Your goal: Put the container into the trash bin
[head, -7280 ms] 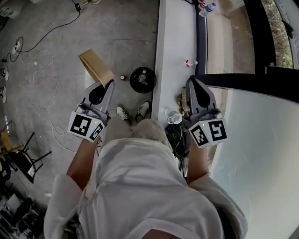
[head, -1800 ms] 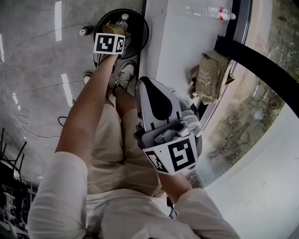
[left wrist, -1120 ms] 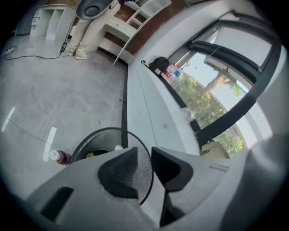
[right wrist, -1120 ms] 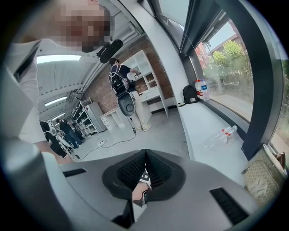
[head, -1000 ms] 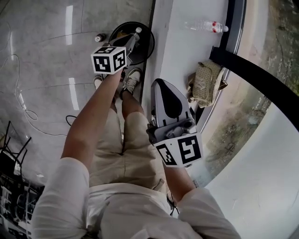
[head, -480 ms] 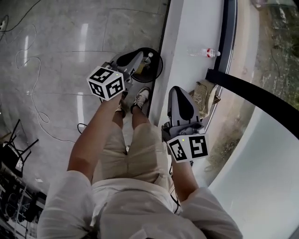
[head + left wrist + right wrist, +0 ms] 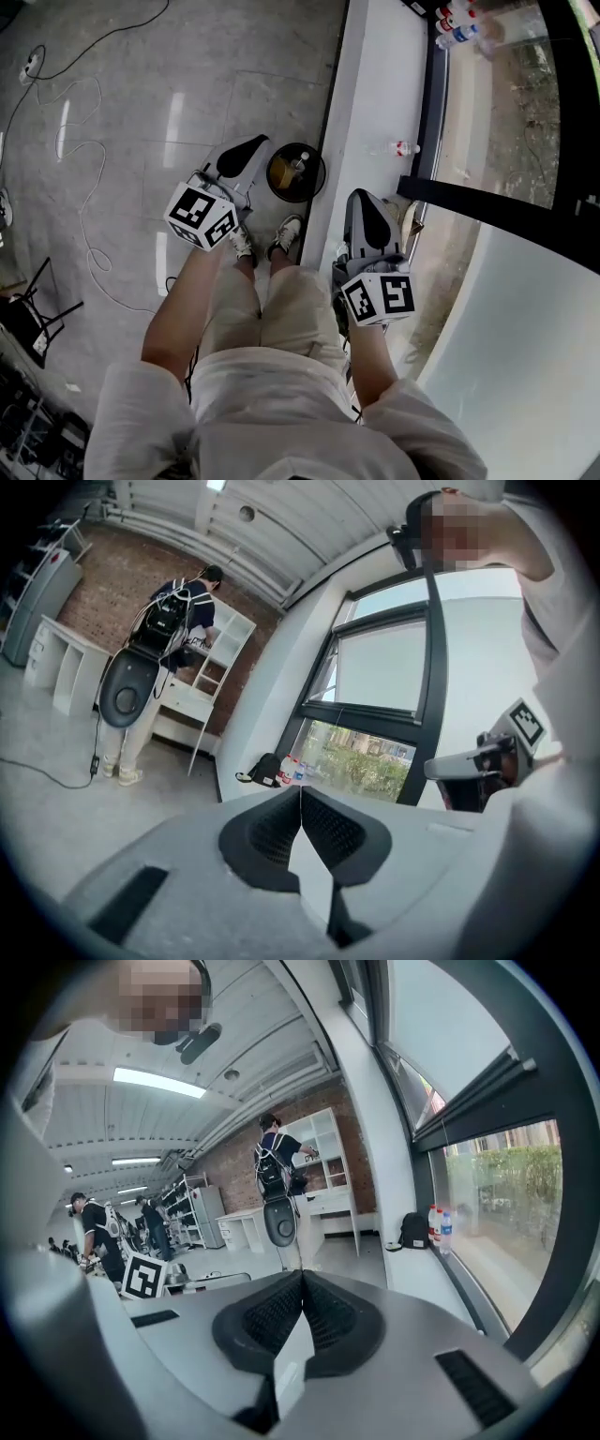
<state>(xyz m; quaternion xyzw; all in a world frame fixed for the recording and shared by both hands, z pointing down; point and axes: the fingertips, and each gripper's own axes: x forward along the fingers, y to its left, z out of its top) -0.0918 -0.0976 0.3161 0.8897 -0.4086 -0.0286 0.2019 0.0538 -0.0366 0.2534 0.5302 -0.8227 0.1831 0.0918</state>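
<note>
In my head view the trash bin [image 7: 323,178], upper middle, is so small that I make out only a brownish shape [image 7: 281,174] and a bottle [image 7: 300,162] inside, and I cannot tell whether that shape is the container. Right of centre, the right gripper [image 7: 362,194] covers most of a tan bag [image 7: 412,213] on the white ledge [image 7: 370,84]. The bottles [image 7: 456,16] at the upper right are too small to count, and the left edge cuts off a black chair [image 7: 31,315].
</note>
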